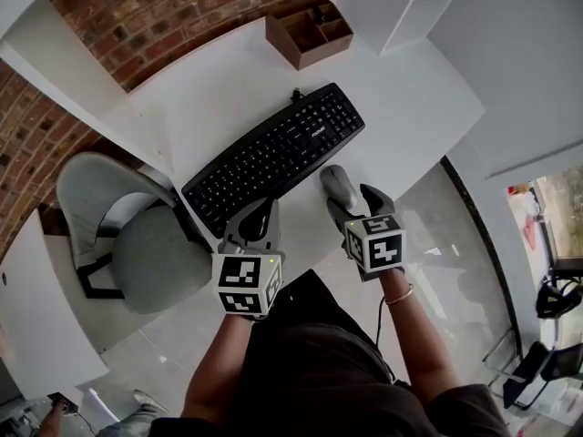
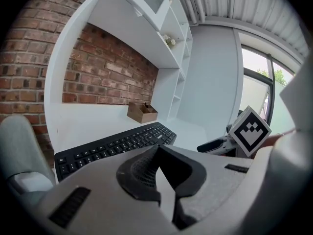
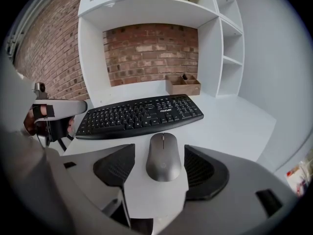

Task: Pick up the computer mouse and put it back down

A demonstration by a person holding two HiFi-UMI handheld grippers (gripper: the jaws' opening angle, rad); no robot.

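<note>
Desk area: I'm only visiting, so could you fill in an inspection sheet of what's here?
Surface: white desk.
Job's things: grey computer mouse lying flat on the desk, near the keyboard's right end.
Clutter: black keyboard; wooden organiser at the back.
Grippers: right gripper open, jaws either side of the mouse, not touching it; left gripper shut, nothing in it.
Cables: thin cable below the right wrist.
Surroundings: brick wall, white shelves, grey chair.
</note>
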